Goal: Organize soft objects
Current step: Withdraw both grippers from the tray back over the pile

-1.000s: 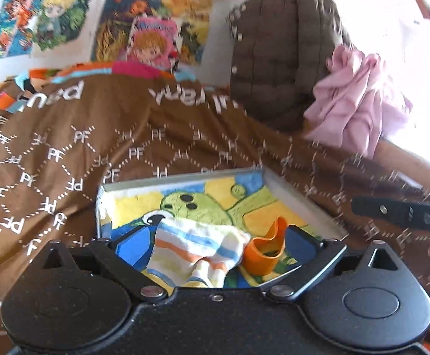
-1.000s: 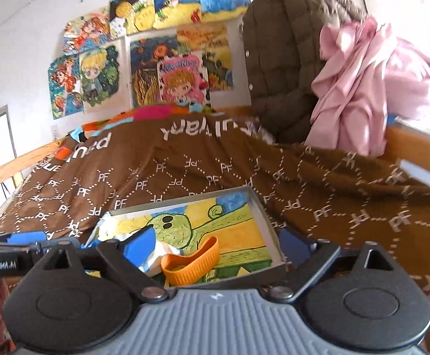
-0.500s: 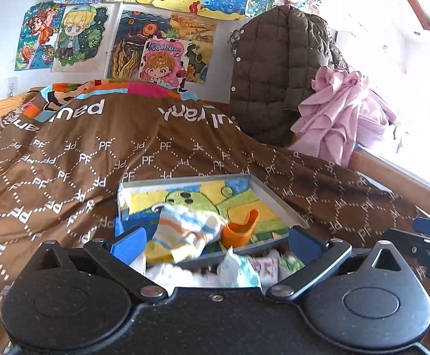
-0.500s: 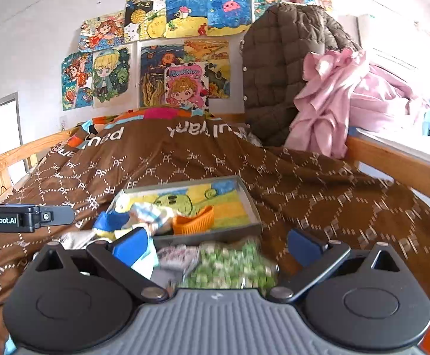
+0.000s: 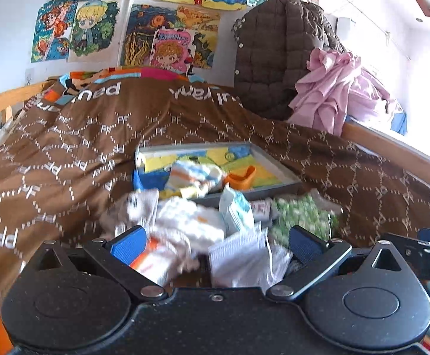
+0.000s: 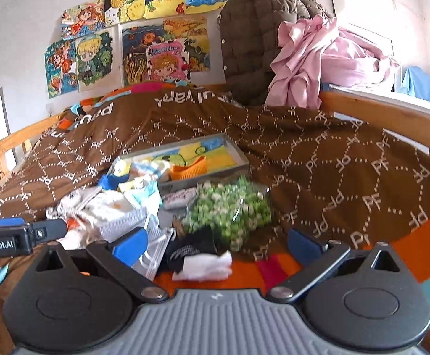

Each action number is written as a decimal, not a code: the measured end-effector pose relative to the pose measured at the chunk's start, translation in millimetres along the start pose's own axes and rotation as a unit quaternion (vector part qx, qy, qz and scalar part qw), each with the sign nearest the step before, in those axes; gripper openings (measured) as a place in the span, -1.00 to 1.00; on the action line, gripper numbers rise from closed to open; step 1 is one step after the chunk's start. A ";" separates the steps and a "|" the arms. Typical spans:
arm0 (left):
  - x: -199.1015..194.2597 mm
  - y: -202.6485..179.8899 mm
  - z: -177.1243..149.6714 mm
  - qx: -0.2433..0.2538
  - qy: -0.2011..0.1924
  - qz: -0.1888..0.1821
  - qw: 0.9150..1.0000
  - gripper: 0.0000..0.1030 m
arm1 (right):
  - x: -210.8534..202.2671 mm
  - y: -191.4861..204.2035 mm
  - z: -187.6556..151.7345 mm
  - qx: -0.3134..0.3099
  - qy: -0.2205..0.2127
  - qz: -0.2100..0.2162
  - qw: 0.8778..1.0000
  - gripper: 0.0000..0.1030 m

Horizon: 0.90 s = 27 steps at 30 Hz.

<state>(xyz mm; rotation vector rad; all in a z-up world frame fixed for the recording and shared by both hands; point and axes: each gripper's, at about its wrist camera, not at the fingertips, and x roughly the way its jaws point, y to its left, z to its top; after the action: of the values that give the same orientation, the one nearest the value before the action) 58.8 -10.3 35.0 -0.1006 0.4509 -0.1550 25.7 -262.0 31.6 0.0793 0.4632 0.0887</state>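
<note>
I am at a bed with a brown quilt (image 6: 318,159), under a wall of bright drawings (image 6: 161,26); a brown padded jacket (image 6: 259,35) and a pink cloth (image 6: 312,59) hang at the far end.

On the quilt lies a grey tray (image 6: 238,159) with a painted bottom. In it are a striped cloth (image 5: 194,174) and an orange cup (image 5: 241,177). Just before the tray is the heap of soft things: a green and white bundle (image 6: 229,207), white cloths (image 5: 191,222), small packets (image 5: 235,210), and nearest to me a black and white piece (image 6: 197,254).

My right tool (image 6: 215,242) is wide apart and empty. My left tool (image 5: 212,242) is also apart, with the white cloths between its fingers but not pressed, I think.

These things look light and limp. They will sag and can slip, so I would pinch a thick fold in the middle, not a thin edge. The packets seem smooth and may slide.
</note>
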 end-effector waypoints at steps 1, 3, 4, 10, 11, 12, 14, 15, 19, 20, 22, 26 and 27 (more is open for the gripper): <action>-1.7 -0.2 -6.4 0.002 0.006 0.002 1.000 0.98 | -0.4 0.7 -3.7 -0.001 0.006 -0.002 1.000 0.99; -3.0 -0.4 -16.1 0.004 0.016 0.006 1.000 0.98 | -1.4 1.0 -9.8 0.001 0.012 -0.004 1.000 0.99; -4.5 -0.3 -20.2 0.003 0.018 0.009 1.000 0.98 | -1.3 2.0 -12.3 -0.002 0.017 -0.004 1.000 0.99; -9.2 0.0 -35.4 0.005 0.032 0.016 0.999 0.98 | 4.4 1.5 -20.3 -0.002 0.038 -0.003 0.999 0.99; -8.9 -0.5 -36.7 0.005 0.036 0.015 0.999 0.98 | 6.1 0.3 -21.4 0.000 0.042 -0.003 0.999 0.99; -8.5 -0.9 -37.8 0.006 0.039 0.015 0.999 0.98 | 8.1 -1.1 -22.3 0.001 0.046 -0.003 0.999 0.99; -8.0 -2.5 -39.8 0.009 0.041 0.014 0.999 0.98 | 10.3 -2.0 -23.9 0.005 0.053 -0.001 0.999 0.99; -7.8 -2.9 -41.2 0.011 0.043 0.012 0.999 0.98 | 11.8 -2.1 -24.5 0.006 0.056 0.000 0.998 0.99; -4.6 -4.4 -45.5 0.017 0.050 0.008 0.999 0.98 | 17.7 -1.1 -26.7 0.004 0.069 0.003 0.998 0.99; -3.5 -4.0 -45.9 0.016 0.050 0.008 0.999 0.98 | 18.3 -0.8 -27.0 0.002 0.070 0.005 0.998 0.99; -1.8 -2.2 -47.5 0.014 0.052 0.012 0.998 0.98 | 18.4 -0.3 -27.2 0.000 0.069 0.007 0.998 0.99; 0.9 1.0 -48.8 0.013 0.052 0.021 0.998 0.98 | 20.3 0.3 -27.1 0.000 0.073 0.009 0.997 0.99; 1.4 1.9 -48.6 0.012 0.052 0.022 0.998 0.98 | 21.3 0.4 -27.6 0.000 0.075 0.010 0.997 0.99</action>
<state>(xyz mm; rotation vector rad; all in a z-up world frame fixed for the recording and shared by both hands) 38.8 -11.8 -9.4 -0.0593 0.5542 -0.1236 32.3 -257.9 -2.3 0.0782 0.6122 0.1145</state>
